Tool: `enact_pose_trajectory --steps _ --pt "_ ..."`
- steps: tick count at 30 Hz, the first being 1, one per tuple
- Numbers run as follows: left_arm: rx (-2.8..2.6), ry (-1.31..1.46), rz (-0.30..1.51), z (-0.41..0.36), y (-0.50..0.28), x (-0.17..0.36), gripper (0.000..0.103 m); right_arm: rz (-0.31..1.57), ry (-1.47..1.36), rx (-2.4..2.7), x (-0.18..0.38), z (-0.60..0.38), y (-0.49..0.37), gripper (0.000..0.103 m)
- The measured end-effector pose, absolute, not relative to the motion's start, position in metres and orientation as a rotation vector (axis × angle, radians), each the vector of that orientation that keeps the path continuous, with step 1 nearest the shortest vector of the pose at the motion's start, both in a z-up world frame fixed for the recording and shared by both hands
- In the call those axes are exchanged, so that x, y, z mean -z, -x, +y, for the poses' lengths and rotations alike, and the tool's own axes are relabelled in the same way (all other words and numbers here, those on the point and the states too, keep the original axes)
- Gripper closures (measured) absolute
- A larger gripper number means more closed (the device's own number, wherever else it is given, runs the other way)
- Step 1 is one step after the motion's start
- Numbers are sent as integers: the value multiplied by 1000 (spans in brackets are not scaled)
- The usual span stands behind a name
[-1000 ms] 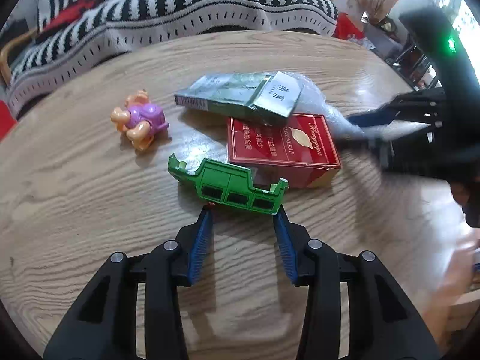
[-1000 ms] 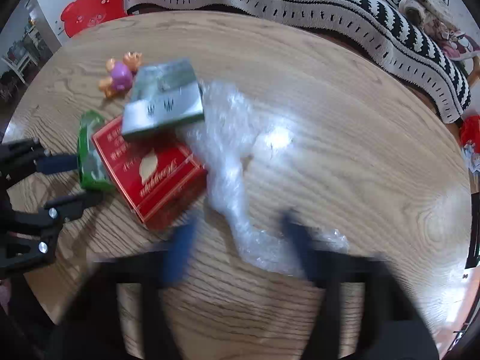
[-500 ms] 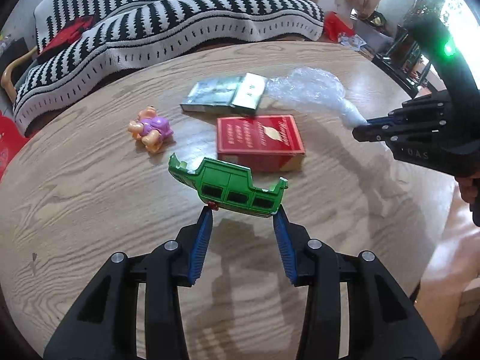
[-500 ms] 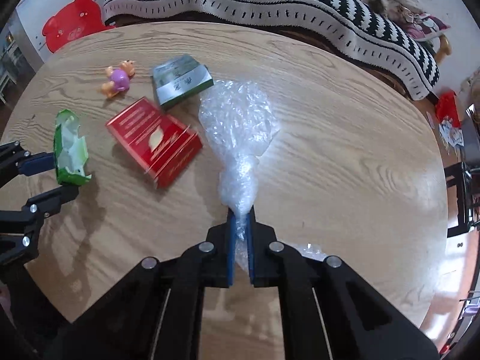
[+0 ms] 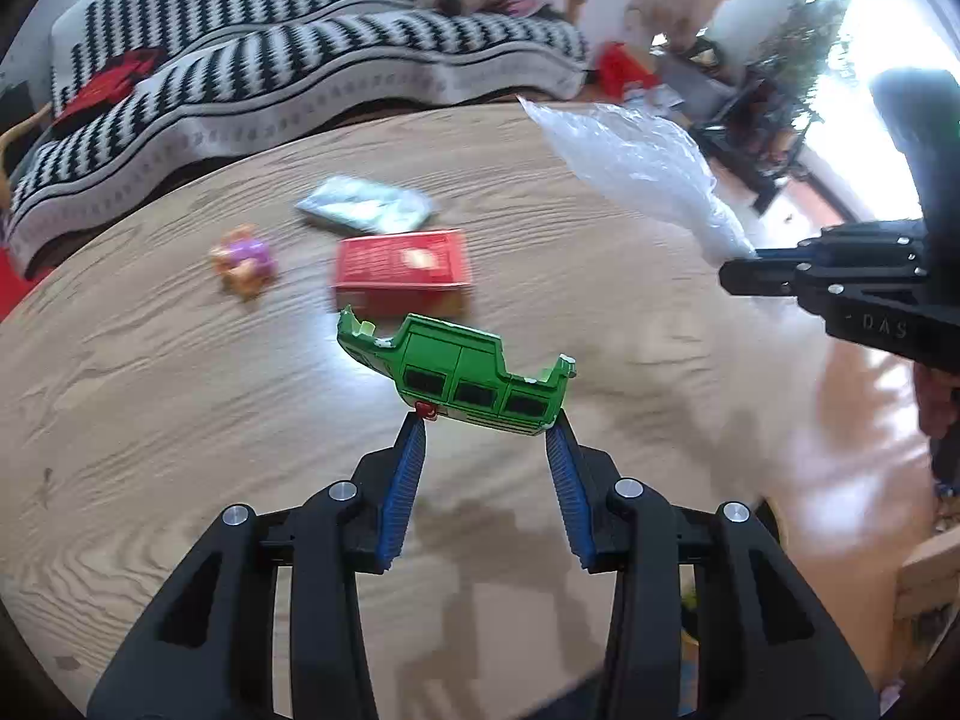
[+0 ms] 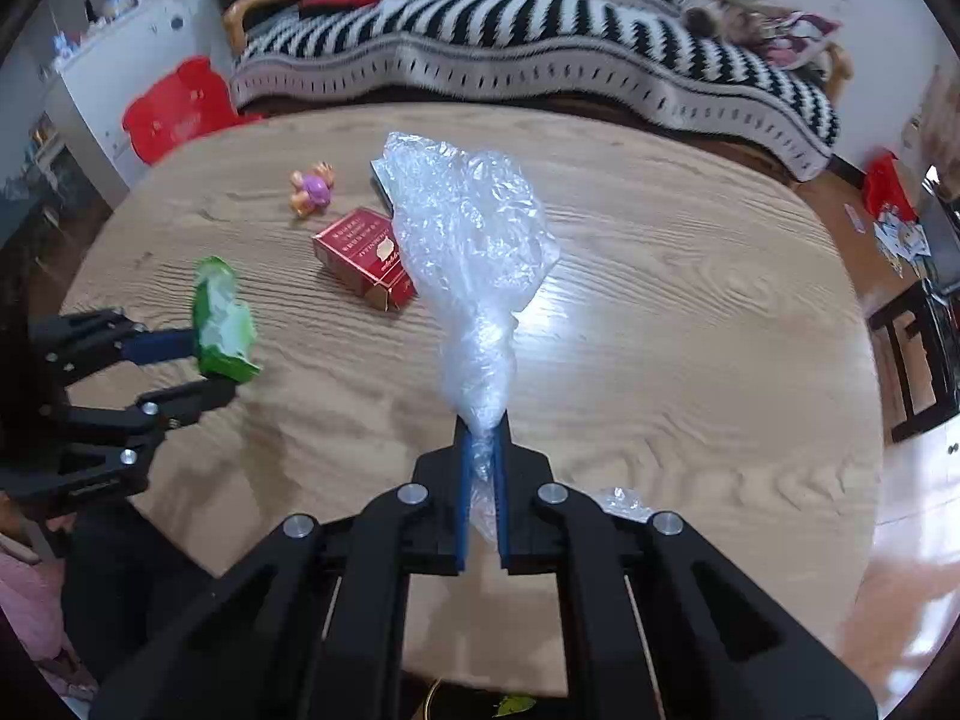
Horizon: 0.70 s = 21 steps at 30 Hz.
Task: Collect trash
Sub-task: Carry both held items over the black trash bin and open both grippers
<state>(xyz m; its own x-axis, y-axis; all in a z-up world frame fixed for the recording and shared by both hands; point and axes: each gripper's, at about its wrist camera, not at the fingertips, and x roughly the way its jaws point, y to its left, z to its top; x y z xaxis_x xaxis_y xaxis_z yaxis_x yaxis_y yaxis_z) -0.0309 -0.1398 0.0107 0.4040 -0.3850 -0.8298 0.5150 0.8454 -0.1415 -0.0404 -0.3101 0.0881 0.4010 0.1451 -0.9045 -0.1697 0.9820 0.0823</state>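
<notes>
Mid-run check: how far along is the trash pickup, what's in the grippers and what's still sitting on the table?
Nothing shows as binned yet; no bin is in view. In hand: the left gripper grips the torn green box, and the right gripper is clamped on the clear plastic bag, both lifted off the wooden table. Left there: the red box, a pale pack and a small toy figure.

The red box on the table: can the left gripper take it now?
Probably not: the left gripper is shut on the green carton, so its fingers are occupied. Otherwise the red box lies unobstructed just beyond it.
</notes>
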Motion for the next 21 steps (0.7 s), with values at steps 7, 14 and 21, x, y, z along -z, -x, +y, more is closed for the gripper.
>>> enact_pose_trajectory --steps 7,14,21 --pt "722 -248 959 -212 110 -33 62 1093 -71 -116 -108 -385 154 96" --pt "891 -351 1026 -290 196 2 62 1180 -195 -50 -57 -434 276 96" --pt "954 -385 1331 -340 238 114 62 1316 -417 11 68 -449 355 96"
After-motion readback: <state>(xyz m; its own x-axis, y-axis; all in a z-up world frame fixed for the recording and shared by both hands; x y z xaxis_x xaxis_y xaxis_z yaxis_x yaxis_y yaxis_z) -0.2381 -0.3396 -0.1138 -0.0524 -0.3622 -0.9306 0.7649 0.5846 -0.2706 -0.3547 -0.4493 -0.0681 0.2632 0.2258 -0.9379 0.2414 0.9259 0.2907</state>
